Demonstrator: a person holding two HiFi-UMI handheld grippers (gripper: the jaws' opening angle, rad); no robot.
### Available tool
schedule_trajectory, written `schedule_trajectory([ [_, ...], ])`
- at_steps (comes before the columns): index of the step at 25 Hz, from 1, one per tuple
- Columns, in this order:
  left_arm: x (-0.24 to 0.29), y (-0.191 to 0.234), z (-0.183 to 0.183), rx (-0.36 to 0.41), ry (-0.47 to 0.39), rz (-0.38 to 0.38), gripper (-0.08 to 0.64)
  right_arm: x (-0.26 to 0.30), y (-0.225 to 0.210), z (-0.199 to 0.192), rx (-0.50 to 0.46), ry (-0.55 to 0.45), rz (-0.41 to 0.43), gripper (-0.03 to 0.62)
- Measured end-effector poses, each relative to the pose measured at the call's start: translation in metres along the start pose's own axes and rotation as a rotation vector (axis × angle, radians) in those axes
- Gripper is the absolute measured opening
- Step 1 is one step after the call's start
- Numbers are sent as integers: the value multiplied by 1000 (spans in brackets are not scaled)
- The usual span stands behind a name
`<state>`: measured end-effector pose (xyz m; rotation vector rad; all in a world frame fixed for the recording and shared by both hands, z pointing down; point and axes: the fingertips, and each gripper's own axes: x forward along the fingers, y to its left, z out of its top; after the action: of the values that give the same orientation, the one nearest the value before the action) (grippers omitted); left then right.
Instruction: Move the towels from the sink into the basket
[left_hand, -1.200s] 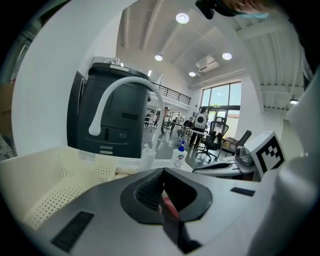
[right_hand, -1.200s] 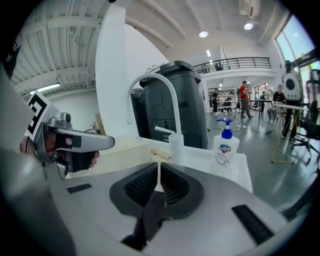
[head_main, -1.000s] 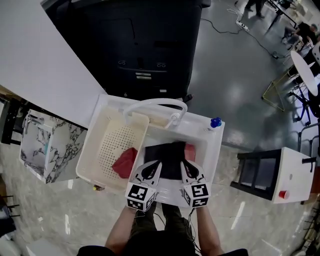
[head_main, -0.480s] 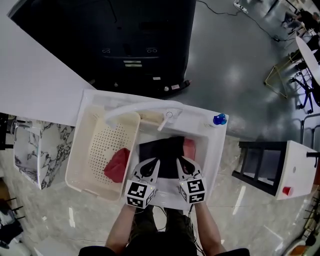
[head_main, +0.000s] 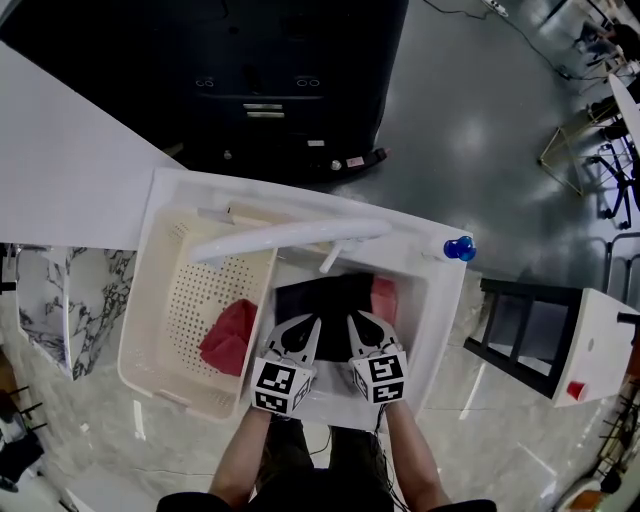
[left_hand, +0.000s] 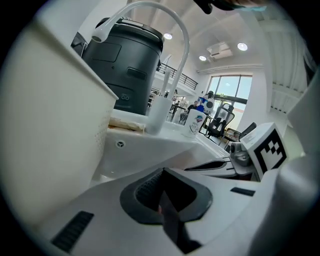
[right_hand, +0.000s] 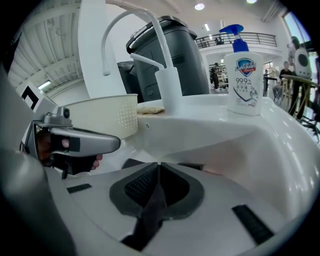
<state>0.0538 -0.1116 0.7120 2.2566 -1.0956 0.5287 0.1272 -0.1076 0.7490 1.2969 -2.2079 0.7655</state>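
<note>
A white faucet (head_main: 290, 236) is arching over the sink (head_main: 440, 315) just above the black towel (head_main: 325, 298), a blue-capped soap bottle (head_main: 459, 248) is standing at the far right corner, and a dark grey bin (head_main: 260, 70) is looming behind. The left hand-held gripper (head_main: 303, 328) and the right hand-held gripper (head_main: 357, 325) are both clamping tight on that towel's near edge in the basin, while a red towel (head_main: 228, 338) is lying in the cream basket (head_main: 150, 290) alongside. A white counter (head_main: 70, 170) and glossy grey floor (head_main: 470, 130) are surrounding the unit.
</note>
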Motion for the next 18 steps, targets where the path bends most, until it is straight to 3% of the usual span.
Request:
schedule_trajectory([
  [18,18,10,-14,-33,40,-9,8,52,-21,-28,-16,119,-52,44],
])
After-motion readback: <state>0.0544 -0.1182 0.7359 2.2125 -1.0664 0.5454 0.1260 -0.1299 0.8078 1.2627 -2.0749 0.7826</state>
